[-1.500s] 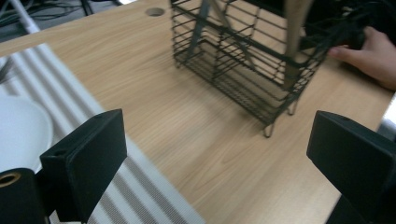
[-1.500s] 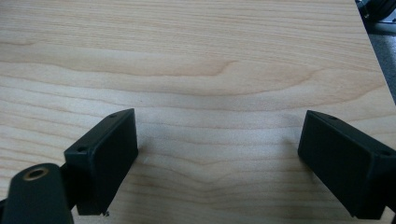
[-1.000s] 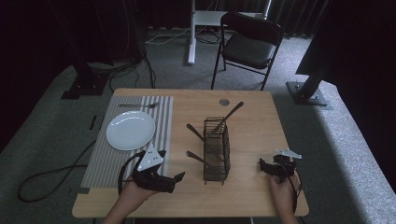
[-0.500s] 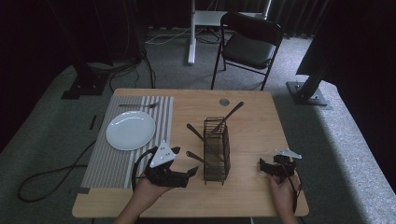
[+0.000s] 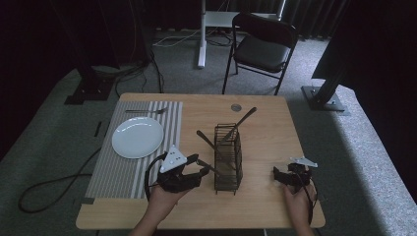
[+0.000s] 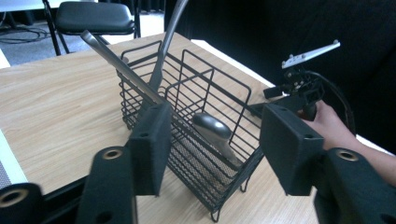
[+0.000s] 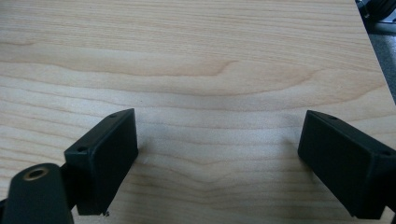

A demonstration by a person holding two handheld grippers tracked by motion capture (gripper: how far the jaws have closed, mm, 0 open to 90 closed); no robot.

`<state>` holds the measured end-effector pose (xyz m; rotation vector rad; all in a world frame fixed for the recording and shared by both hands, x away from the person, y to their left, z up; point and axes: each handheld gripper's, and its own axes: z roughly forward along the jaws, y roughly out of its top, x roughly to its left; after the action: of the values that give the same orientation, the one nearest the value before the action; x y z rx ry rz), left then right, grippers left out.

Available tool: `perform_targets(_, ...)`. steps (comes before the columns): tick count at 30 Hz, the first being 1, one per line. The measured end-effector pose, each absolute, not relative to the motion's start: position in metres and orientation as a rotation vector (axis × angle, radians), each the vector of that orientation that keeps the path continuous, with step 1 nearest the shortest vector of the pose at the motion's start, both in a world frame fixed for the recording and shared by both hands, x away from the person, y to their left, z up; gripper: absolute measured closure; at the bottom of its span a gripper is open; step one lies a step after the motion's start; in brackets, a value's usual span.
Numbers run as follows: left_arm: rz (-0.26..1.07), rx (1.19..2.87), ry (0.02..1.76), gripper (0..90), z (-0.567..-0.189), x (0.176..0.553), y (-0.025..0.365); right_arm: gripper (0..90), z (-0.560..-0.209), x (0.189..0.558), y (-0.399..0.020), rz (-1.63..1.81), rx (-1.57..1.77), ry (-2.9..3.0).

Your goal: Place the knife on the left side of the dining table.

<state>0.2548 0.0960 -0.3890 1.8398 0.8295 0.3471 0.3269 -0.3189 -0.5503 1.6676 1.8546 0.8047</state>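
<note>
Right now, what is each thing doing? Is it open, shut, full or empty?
Left gripper, jaws open, just been closing, a utensil handle between them, not pinched.
Right gripper, jaws open, nothing between them.
Wire basket, upright, holding utensils.
Utensils, leaning, handles sticking out.
Plate, empty, on the striped mat.
Fork, lying flat beyond the plate.
Chair, unfolded, seat empty.

utensils (image 5: 239, 123) stand in the basket (image 5: 227, 160) mid-table; plate (image 5: 137, 137) on the mat (image 5: 123, 169) to its left.
</note>
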Motion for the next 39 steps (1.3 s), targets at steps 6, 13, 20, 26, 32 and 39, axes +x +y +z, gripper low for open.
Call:
perform_targets(6,0.332,1.851,0.849,52.0,-0.391,0.258,0.095,11.4,-0.550,0.327,-0.319,0.805,1.667,1.854)
perform_targets(13,0.390,1.851,0.830,69.4,-0.396,0.254,0.092,11.4,-0.550,0.327,-0.319,0.805,1.667,1.855)
perform_targets(20,0.301,1.827,0.833,73.2,-0.396,0.259,0.096,11.4,-0.550,0.327,-0.319,0.805,1.667,1.855)
perform_targets(26,0.258,1.844,0.811,75.2,-0.389,0.265,0.092,11.4,-0.550,0.327,-0.319,0.805,1.668,1.855)
perform_targets(32,0.285,1.873,0.776,75.4,-0.379,0.269,0.078,11.4,-0.550,0.327,-0.319,0.806,1.665,1.855)
perform_targets(39,0.300,1.889,0.752,75.5,-0.371,0.280,0.062,11.4,-0.550,0.327,-0.319,0.806,1.666,1.855)
